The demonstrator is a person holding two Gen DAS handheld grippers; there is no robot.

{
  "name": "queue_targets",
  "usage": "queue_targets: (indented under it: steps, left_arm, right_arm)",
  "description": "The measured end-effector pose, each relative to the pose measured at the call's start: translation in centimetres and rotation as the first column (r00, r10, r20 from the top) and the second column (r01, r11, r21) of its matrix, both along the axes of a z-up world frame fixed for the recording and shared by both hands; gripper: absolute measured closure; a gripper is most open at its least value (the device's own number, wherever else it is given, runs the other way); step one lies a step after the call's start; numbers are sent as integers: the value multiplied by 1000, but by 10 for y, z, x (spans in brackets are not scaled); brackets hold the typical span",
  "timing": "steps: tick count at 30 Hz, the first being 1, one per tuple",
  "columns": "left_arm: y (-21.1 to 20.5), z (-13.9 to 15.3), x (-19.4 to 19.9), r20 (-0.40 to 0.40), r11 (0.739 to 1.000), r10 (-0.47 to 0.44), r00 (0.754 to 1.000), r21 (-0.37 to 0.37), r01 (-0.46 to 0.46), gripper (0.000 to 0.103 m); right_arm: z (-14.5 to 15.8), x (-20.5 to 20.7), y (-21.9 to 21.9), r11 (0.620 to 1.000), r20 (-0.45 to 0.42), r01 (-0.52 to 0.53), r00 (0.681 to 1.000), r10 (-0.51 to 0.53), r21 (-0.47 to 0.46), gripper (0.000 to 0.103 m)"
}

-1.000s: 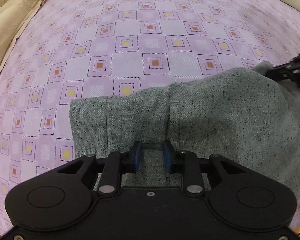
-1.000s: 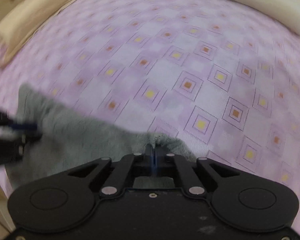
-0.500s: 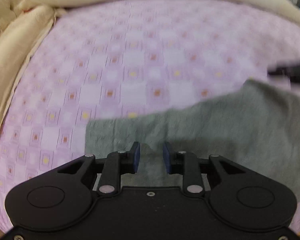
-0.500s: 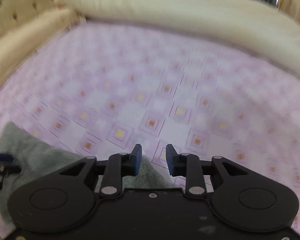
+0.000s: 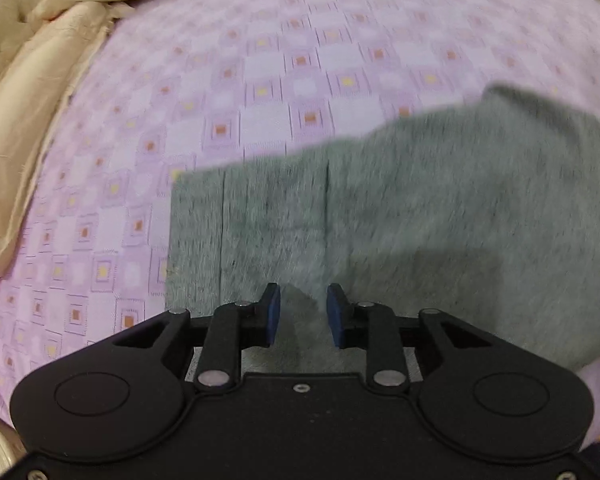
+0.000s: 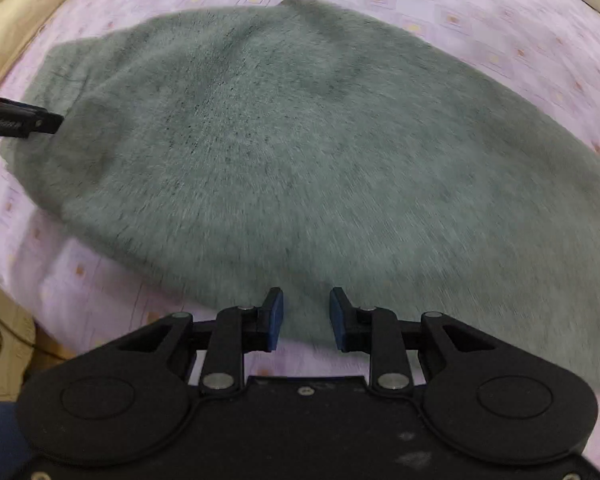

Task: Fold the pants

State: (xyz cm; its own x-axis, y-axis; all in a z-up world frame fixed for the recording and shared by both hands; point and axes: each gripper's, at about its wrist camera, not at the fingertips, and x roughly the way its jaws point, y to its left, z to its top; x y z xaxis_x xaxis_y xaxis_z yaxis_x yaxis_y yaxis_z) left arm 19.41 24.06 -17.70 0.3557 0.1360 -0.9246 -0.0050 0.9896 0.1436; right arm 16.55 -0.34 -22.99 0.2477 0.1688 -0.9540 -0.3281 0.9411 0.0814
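Observation:
The grey speckled pants (image 5: 420, 216) lie folded flat on the purple patterned bedspread (image 5: 300, 80). My left gripper (image 5: 303, 314) is open and empty, just above the pants near their left hem. In the right wrist view the pants (image 6: 300, 152) fill the middle of the frame. My right gripper (image 6: 306, 318) is open and empty over the pants' near edge. The tip of the left gripper (image 6: 20, 120) shows at the far left edge of the pants.
Cream pillows and a duvet (image 5: 40, 80) line the left and far sides of the bed, with a tufted headboard (image 5: 0, 20) behind. The bed's near-left edge and a cream cabinet (image 6: 0, 340) show in the right wrist view.
My right gripper opened, let go of the pants and swung back toward the near edge. My left gripper stayed open and pulled back slightly. The pants now lie flat.

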Motion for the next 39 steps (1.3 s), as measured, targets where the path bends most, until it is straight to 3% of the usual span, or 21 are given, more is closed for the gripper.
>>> queue_targets:
  steps: [4,8,10,12,13,15,17,20,25,29,33,39]
  left_arm:
    - [-36,14,8,8,998,13,1000,-65,-12,66]
    - [-103,21,4,31,996,-74,997,-53,75,66]
    - [-142,24,-1,31,993,-99,995,-64,101,66]
    - [-183,27,-6,20,989,-108,994,-97,110,66]
    - [-203,28,-8,15,988,-112,994,-110,113,66]
    - [-248,29,-7,11,979,-142,990,-145,142,66]
    - [-294,30,-5,22,967,-187,982,-172,188,66]
    - [-356,29,2,48,949,-238,970,-199,243,66]
    - [-444,13,18,35,923,-311,950,-226,311,66]
    - [-477,-21,4,-111,923,-333,936,-243,300,66]
    - [-491,-21,-27,-72,919,-377,923,-151,364,66]
    - [-486,-18,-29,-100,940,-307,946,-188,285,65]
  right_arm:
    - [29,2,-55,984,165,177,970,-176,11,75]
    - [23,15,-130,934,210,355,916,-342,-26,75]
    - [10,10,-164,924,194,376,913,-358,-66,75]
    - [-8,-4,-198,916,110,387,920,-376,-105,75]
    - [-15,-15,-216,918,55,382,924,-378,-103,75]
    - [-13,-37,-241,929,26,365,931,-364,-62,75]
    - [1,-55,-269,931,52,364,930,-363,-12,75]
    - [22,-71,-323,904,112,420,897,-427,83,75]
    - [41,-61,-409,848,197,523,825,-529,89,73]
    - [32,-30,-448,830,196,552,808,-556,80,72]
    - [27,-17,-491,829,144,551,817,-559,92,69]
    - [5,-19,-511,793,-11,588,805,-594,159,65]
